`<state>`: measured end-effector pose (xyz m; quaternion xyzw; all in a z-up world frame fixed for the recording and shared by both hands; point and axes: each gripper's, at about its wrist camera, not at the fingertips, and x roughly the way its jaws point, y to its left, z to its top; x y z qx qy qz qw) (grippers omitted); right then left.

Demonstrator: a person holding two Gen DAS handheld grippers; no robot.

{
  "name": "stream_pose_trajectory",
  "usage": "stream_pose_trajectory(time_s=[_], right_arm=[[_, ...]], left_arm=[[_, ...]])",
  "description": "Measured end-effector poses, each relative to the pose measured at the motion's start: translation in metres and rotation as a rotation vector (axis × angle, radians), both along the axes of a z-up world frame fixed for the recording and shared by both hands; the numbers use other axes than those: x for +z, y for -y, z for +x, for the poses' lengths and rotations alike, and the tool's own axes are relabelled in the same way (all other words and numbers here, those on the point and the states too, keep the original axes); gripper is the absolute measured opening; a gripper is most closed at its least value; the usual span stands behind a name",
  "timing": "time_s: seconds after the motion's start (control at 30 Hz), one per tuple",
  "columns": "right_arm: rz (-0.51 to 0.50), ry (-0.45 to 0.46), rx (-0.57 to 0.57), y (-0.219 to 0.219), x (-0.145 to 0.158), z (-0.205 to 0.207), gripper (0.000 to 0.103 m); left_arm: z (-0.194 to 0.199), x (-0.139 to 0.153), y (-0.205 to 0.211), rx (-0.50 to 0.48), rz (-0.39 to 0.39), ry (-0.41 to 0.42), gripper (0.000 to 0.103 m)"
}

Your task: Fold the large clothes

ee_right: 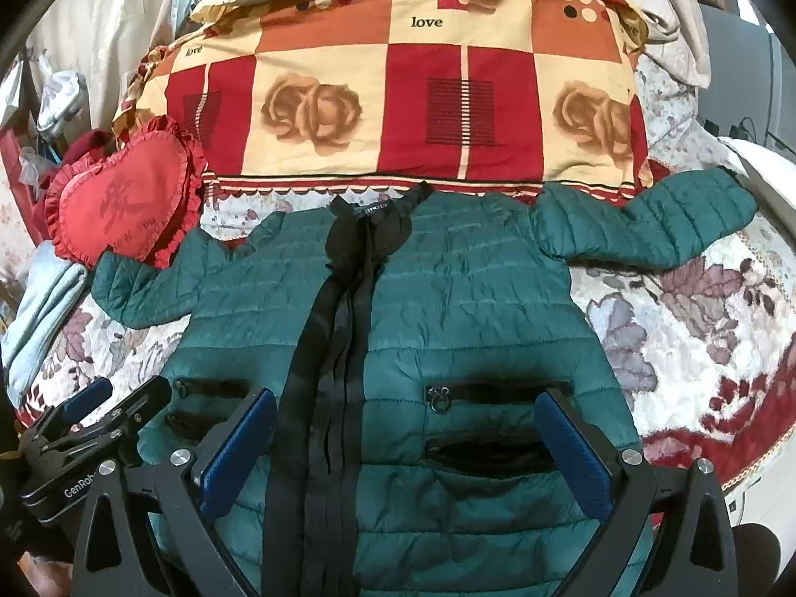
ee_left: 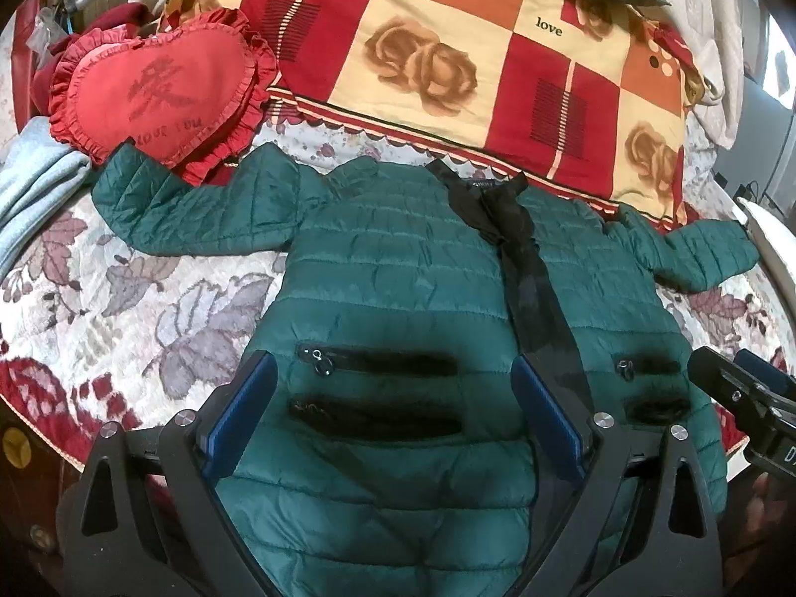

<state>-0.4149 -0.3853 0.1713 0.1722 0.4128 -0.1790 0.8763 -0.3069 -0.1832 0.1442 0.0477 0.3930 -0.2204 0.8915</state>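
Note:
A dark green quilted puffer jacket lies front-up and flat on the bed, both sleeves spread out to the sides, its black zipper placket running down the middle. It also shows in the right wrist view. My left gripper is open and empty, hovering over the jacket's left pockets near the hem. My right gripper is open and empty over the right pockets. The right gripper shows at the right edge of the left wrist view; the left gripper shows at the lower left of the right wrist view.
A red and cream checked "love" quilt lies folded behind the collar. A red heart cushion touches the left sleeve end. A pale blue cloth lies at the far left. The floral bedspread surrounds the jacket.

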Motion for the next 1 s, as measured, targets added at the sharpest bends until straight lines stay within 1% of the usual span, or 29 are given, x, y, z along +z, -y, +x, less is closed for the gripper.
stream_pose_trajectory(time_s=[0.23,0.43,1.0], right_arm=[[0.002,0.003,0.004,-0.0019,-0.0011,-0.0006,0.103],[0.013,-0.014,0.005,-0.0028,-0.0018,0.0021,0.103],[0.021,0.004,0.012,-0.0074,-0.0064,0.0027,0.103]], left_arm=[[-0.0020,-0.0024,0.0013,-0.005,-0.001,-0.006,0.095],[-0.0020,-0.0031,0.0038,-0.004,0.000,-0.014,0.095],[-0.0003,-0.0031,0.0035,-0.003,-0.001,-0.016,0.095]])
